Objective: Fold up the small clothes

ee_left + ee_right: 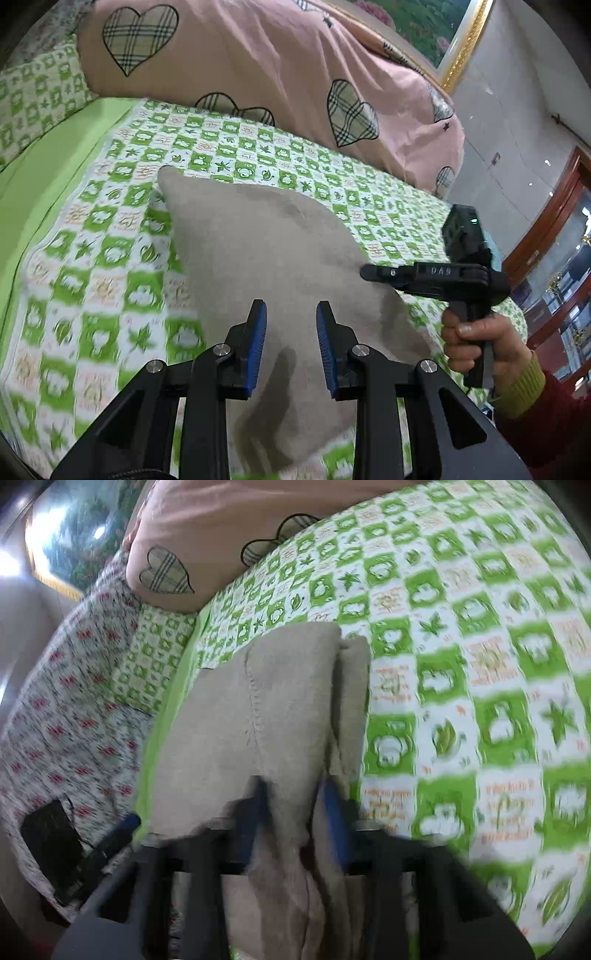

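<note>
On the green checked sheet [110, 236], left gripper [291, 314] fingers gape empty; right gripper [293, 794] fingers pinch the beige garment's [288, 701] near edge.

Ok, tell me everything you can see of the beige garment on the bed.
The beige garment is a small piece of soft, slightly fuzzy plain cloth, with one stitched seam visible in the right wrist view. It lies folded in layers on the green checked bedsheet, one corner pointing towards the pink quilt. Its near end is bunched between the pads of the right hand-held gripper. The left hand-held gripper hangs above it with its jaws apart, nothing between them.
</note>
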Demonstrator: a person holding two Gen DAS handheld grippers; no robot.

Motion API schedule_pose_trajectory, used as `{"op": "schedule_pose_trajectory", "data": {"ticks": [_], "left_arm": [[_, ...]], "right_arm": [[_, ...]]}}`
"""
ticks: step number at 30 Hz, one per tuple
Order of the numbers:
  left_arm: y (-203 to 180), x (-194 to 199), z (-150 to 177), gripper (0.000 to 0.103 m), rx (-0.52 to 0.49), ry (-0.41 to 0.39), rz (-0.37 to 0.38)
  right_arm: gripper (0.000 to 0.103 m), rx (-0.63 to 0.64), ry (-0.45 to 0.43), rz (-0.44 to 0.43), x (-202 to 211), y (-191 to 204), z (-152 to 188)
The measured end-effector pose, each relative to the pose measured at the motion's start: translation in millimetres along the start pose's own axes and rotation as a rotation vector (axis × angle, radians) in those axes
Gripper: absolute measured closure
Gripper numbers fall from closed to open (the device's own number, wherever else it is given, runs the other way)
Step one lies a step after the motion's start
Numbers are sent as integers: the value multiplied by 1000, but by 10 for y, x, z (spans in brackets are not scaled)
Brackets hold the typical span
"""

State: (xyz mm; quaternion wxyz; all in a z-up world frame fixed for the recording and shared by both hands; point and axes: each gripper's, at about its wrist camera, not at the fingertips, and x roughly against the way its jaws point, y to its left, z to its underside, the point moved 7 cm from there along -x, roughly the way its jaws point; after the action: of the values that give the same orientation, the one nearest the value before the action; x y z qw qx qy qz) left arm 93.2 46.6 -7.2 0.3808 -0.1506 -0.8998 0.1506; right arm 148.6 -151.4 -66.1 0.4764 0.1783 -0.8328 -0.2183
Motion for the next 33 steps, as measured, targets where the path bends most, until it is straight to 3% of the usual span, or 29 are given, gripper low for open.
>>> {"op": "schedule_pose_trajectory", "data": {"ticks": [3,5,8,9,11,14,18,20,24,28,33], "left_arm": [[-41,-85,-118,75,-35,-5,3],[-25,-163,-169,75,-40,6,2],[13,-215,-165,75,-33,23,4],[16,-220,-143,75,-35,29,4],[34,-223,-91,75,-35,35,4],[93,-286,-9,75,-10,54,14],[171,-464,129,85,0,109,-40],[188,-558,210,86,-25,111,-69],[214,-594,227,87,-20,103,-65],[159,-408,233,88,-13,81,-60],[-88,28,442,86,-37,49,21]], "right_arm": [[91,68,-46,47,100,76,-141],[96,117,-60,153,116,22,-217],[95,105,-32,309,122,-144,-233],[93,106,-73,305,213,-104,-233],[93,136,-136,202,375,122,-178],[93,199,-80,77,278,477,63],[96,226,4,187,-92,323,246],[103,190,-6,179,-204,141,233],[103,167,-20,167,-214,48,187],[103,182,-26,161,-104,137,240],[99,238,-38,112,186,371,471]]}}
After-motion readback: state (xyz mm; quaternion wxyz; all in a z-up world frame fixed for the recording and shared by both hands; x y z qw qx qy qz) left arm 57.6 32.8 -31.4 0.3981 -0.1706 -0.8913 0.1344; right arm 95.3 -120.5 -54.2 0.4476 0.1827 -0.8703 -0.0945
